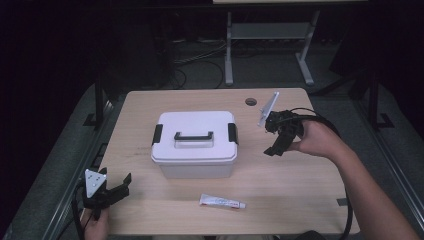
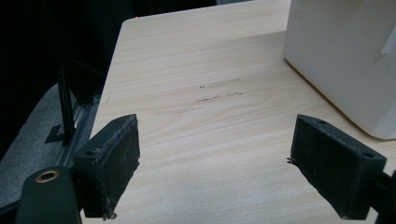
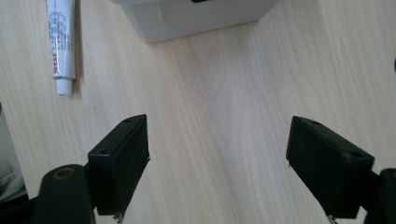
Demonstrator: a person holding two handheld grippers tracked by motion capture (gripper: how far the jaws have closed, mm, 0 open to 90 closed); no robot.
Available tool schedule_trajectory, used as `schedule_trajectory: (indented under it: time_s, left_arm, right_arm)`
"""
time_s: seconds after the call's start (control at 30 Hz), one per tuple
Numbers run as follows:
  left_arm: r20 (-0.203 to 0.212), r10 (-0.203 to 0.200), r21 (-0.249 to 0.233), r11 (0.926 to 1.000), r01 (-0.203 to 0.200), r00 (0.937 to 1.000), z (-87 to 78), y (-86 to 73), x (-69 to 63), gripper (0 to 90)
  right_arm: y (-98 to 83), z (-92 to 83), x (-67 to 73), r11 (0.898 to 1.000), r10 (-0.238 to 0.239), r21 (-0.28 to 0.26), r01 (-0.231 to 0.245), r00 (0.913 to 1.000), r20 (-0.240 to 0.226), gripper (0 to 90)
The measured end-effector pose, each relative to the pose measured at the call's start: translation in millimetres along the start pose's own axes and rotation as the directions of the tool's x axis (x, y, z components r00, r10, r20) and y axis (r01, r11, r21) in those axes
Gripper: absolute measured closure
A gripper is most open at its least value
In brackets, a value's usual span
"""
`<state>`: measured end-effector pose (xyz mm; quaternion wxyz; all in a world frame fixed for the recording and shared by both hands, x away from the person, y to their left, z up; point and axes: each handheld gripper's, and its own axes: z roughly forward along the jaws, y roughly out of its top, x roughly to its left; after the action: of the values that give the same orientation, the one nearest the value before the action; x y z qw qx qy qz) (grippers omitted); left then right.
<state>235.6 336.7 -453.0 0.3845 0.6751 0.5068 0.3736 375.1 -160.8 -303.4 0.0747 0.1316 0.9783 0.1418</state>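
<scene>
Both fingers sets spread, nothing held | tube (image 3: 62,43) lies left of right gripper (image 3: 233,172) fingers | risk: tube is rolled away if nudged sideways.

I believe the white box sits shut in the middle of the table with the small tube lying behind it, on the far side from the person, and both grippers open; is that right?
Not quite. The tube lies in front of the white box, on the person's side, as the high view shows. The box is shut mid-table, and the left gripper and right gripper are both open.
</scene>
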Motion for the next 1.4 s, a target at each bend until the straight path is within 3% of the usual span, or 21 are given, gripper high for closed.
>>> schedule_trajectory:
  time_s: [0.67,1.4]
  left_arm:
    - [-0.001,-0.003,-0.006,1.0000,0.003,1.0000,-0.3,0.1,-0.4,15.0]
    - [0.002,-0.002,-0.006,1.0000,0.002,1.0000,-0.3,0.4,-0.8,15.0]
  right_arm:
    - [37.4,-13.0,-0.4,0.998,-0.059,0.005,0.059,0.9982,0.006,21.0]
    - [83.7,-15.6,6.0,0.991,-0.130,0.004,0.130,0.9914,-0.005,20.9]
